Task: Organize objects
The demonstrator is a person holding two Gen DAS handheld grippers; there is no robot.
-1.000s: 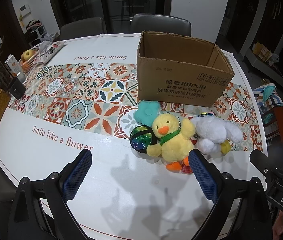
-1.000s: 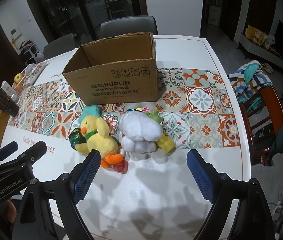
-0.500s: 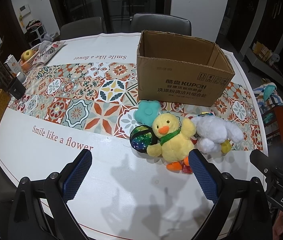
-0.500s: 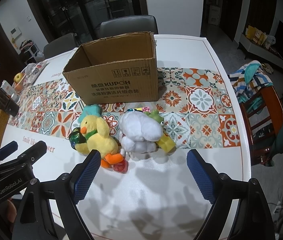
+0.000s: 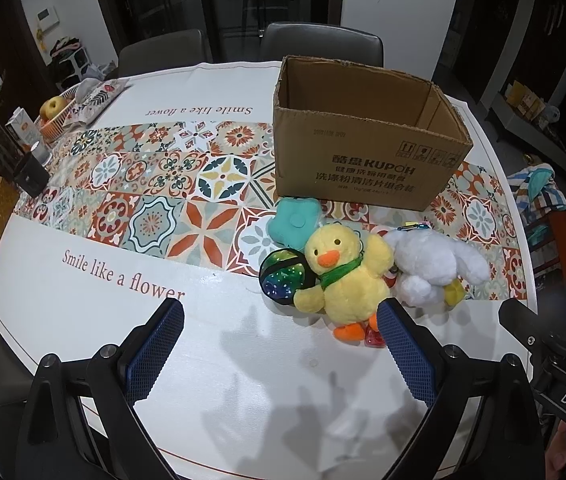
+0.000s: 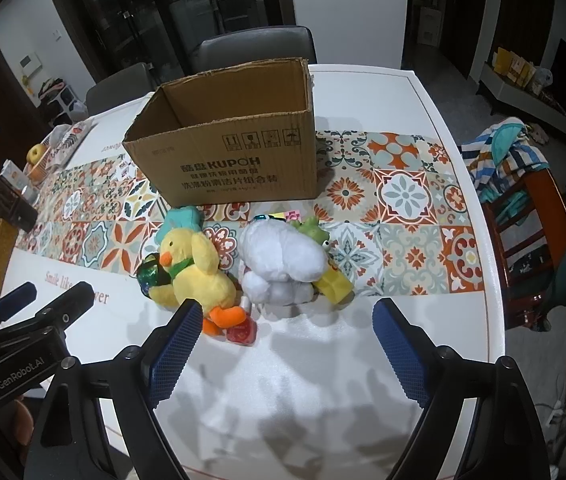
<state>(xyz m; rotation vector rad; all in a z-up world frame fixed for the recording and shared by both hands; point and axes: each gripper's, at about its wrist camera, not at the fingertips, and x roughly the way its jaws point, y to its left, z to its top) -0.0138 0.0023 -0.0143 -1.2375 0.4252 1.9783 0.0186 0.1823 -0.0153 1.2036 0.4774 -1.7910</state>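
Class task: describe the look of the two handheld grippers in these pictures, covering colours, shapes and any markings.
Both the left gripper and the right gripper have black angular frames with round bolts, and jaws faced with blue cross-hatched pads. Seen from the other camera, the left gripper's body reads "GenRobot.AI" and the right's reads "DAS". No cables or sleeves show.

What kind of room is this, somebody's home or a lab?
Most likely a home dining room. A round table with a patterned tile-print cloth has dining chairs around it, a fruit basket sits at its edge, and plush toys like the yellow duck lie by a cardboard box.
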